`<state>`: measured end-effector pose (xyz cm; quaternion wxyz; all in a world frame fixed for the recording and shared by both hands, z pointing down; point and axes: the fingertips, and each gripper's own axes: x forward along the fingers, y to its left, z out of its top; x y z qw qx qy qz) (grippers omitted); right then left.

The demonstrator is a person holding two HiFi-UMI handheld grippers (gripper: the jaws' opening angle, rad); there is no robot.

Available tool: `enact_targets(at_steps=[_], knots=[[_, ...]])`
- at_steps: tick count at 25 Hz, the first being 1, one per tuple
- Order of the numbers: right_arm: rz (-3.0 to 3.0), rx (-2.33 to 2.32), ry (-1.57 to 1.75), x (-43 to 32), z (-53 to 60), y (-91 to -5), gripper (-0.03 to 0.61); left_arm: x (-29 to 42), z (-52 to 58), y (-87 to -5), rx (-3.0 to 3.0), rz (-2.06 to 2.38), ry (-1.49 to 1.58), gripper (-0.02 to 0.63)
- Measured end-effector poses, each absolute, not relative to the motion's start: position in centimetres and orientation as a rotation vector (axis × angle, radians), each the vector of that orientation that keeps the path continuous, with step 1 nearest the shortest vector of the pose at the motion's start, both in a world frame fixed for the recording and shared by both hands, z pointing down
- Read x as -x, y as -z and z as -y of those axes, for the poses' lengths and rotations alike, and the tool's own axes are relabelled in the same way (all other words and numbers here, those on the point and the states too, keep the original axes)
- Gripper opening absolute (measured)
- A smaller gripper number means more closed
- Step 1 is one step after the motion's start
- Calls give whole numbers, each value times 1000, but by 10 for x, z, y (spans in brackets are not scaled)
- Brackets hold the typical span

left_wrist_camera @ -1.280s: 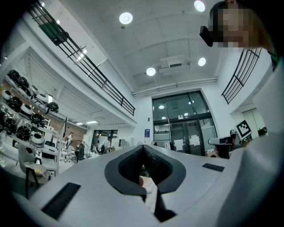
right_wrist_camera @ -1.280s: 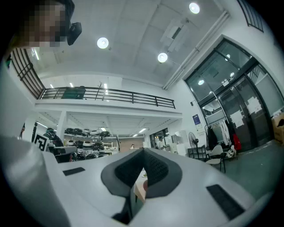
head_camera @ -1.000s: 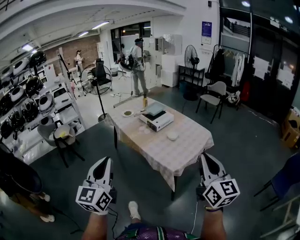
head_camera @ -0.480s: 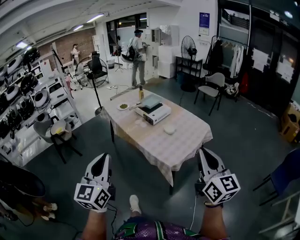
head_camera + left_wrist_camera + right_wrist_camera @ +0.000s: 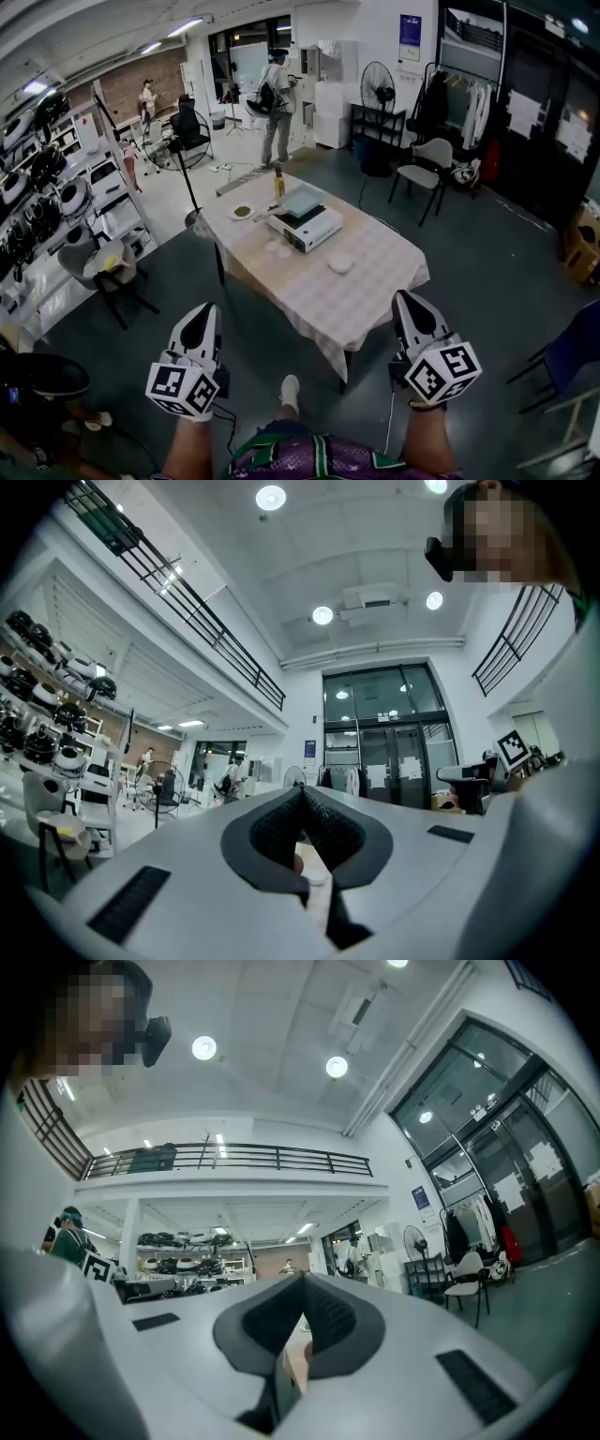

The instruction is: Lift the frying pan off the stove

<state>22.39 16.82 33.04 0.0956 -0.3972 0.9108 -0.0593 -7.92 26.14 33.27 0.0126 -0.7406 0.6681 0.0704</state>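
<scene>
A white box-shaped stove stands on the far half of a table with a checked cloth, a few steps ahead of me. A flat blue-grey pan lies on top of it; no handle shows at this distance. My left gripper and right gripper are held low in front of me, well short of the table's near edge, both pointing forward. Both are shut and hold nothing. In the left gripper view the left gripper's dark pads meet; in the right gripper view the right gripper's pads meet too.
On the table also stand a bottle, a small plate and a white bowl. A standing fan and shelves of helmets are at left, a grey chair beyond the table, a blue chair at right. People stand at the back.
I have stepped a little closer to the table, and one foot has come forward. Both grippers keep their places in front of me and stay shut.
</scene>
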Motion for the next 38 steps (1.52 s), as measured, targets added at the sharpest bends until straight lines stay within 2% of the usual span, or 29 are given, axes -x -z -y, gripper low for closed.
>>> enact_targets(at_steps=[8, 22, 33, 35, 38], knots=[[-2697, 1262, 204, -191, -64, -344, 6, 113, -125, -350, 2414, -2042, -185, 21], [-2690, 1295, 140, -50, 169, -311, 6, 238, 132, -359, 2534, -1942, -121, 21], [-2747, 1216, 179, -27, 239, -320, 6, 235, 213, -367, 2550, -1930, -96, 30], [-2747, 1192, 184, -30, 246, -318, 6, 223, 218, -364, 2570, -1898, -77, 137], [-2742, 1160, 184, -31, 253, -321, 6, 214, 229, -364, 2580, -1845, -63, 353]])
